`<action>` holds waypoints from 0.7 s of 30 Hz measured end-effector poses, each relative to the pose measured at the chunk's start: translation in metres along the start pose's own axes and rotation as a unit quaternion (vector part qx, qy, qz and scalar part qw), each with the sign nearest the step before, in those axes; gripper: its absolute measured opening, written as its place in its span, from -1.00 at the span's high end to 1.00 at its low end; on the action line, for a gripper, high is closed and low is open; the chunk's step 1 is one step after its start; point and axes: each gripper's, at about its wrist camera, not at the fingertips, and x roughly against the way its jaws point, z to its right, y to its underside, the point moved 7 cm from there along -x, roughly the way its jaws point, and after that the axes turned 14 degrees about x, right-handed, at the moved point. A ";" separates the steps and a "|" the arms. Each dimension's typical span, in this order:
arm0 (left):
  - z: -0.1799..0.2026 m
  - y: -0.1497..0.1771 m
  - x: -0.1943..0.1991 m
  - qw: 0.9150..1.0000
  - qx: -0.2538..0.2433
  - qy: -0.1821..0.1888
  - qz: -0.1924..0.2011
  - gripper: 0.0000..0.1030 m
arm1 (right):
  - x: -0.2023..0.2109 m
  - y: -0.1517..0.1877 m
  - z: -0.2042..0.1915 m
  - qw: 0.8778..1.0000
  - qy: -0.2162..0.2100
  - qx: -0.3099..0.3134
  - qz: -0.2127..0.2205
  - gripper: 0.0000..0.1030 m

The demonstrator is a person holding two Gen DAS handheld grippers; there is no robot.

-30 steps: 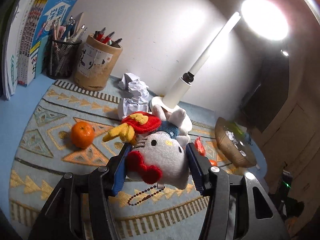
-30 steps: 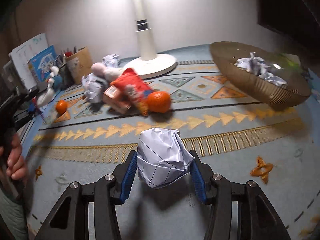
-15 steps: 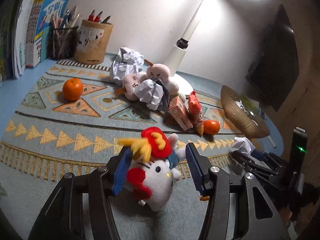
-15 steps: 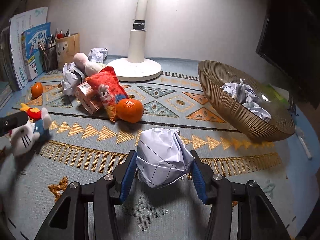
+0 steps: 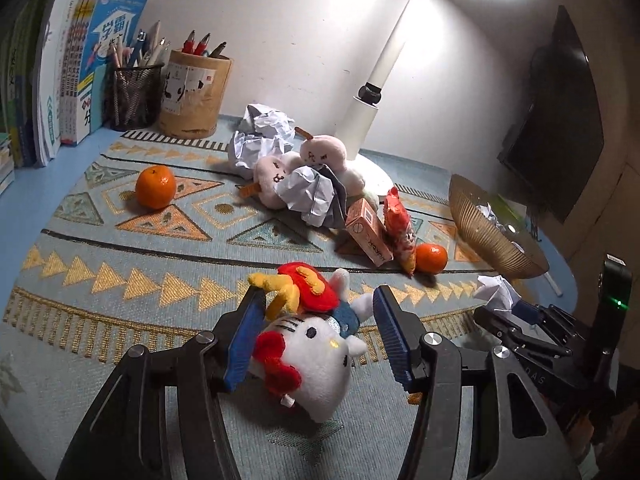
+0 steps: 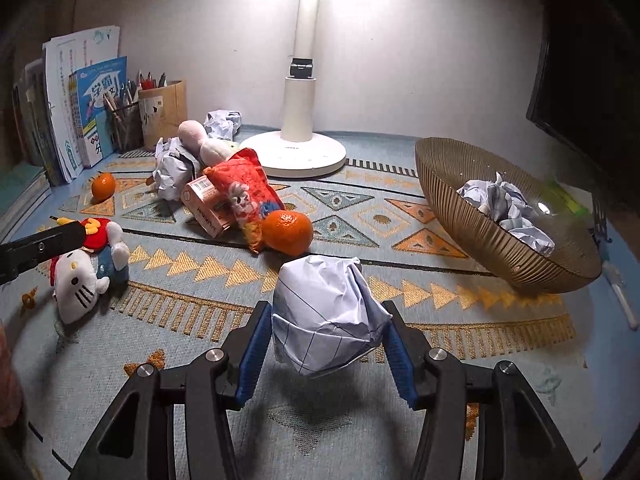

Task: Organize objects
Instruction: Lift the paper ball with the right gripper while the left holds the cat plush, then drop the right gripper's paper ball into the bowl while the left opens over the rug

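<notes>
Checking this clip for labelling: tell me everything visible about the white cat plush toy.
The cat plush toy is soft white fabric with a red bow, whiskers, a red cap with yellow trim and a blue outfit. It lies on its side on the patterned mat, near its front edge. The left tongs straddle it and are opening; the left pad is at the toy, the right one stands clear.

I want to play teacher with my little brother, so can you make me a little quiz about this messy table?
1. What does the right gripper hold? A) an orange B) a paper ball C) a book
2. True or false: the bowl is empty.
3. How many oranges lie on the mat?

Key: 1 B. 2 False, crumpled paper is in it. 3 Two.
</notes>
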 end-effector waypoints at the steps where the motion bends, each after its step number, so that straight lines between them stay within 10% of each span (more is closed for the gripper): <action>1: 0.000 0.000 0.000 1.000 -0.001 0.000 0.000 -0.04 | 0.000 0.000 0.000 1.000 0.000 0.000 0.000 -0.03; 21: 0.007 0.003 -0.001 0.999 -0.032 -0.035 0.010 -0.04 | 0.003 -0.002 0.003 1.000 0.015 0.004 0.008 -0.06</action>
